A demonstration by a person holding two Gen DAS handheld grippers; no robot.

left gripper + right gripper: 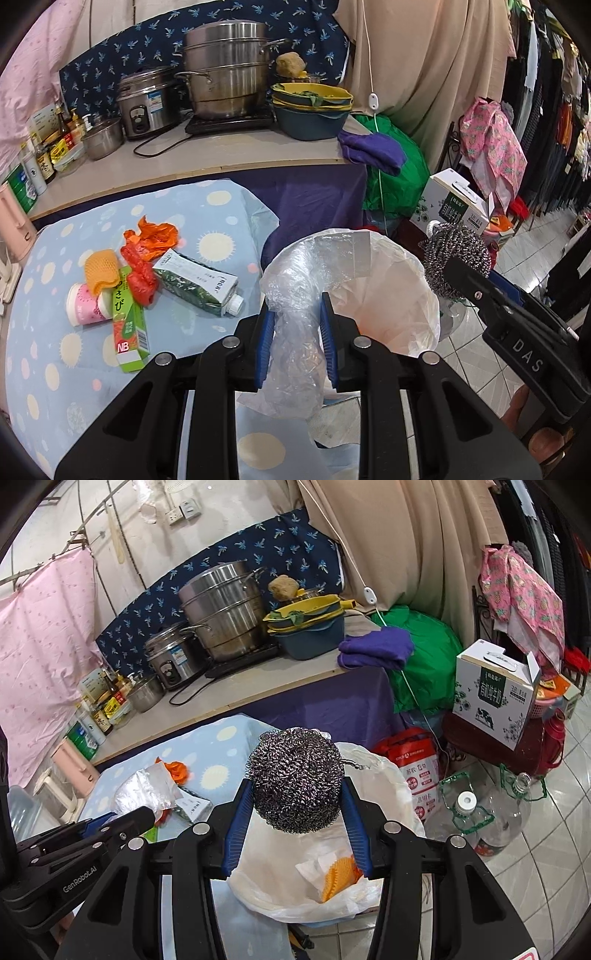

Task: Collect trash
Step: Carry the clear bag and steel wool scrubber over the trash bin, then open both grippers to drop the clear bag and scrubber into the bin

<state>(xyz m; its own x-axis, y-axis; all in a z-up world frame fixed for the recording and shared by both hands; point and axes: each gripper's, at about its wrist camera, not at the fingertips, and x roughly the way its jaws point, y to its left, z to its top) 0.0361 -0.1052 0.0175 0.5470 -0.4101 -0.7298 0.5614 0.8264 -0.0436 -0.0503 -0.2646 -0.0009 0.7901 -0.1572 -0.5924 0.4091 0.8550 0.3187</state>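
My left gripper (297,306) is shut on a crumpled clear plastic wrap (295,295), held just left of the trash bin lined with a white bag (402,295). My right gripper (297,794) is shut on a steel wool scourer (295,779), which hangs over the open trash bin (391,790). An orange foam net (338,877) and white paper lie inside the bin. On the blue dotted table (55,350) remain an orange plastic bag (147,251), an orange foam net (101,269), a pink cup (86,304), a green wasabi box (129,321) and a flattened carton (195,280).
A counter (221,155) behind the table carries steel pots, a rice cooker, bowls and bottles. Right of the bin on the tiled floor stand a milk box (495,698), empty plastic jugs (480,819), a red bag and a green bag. Clothes hang along the far right.
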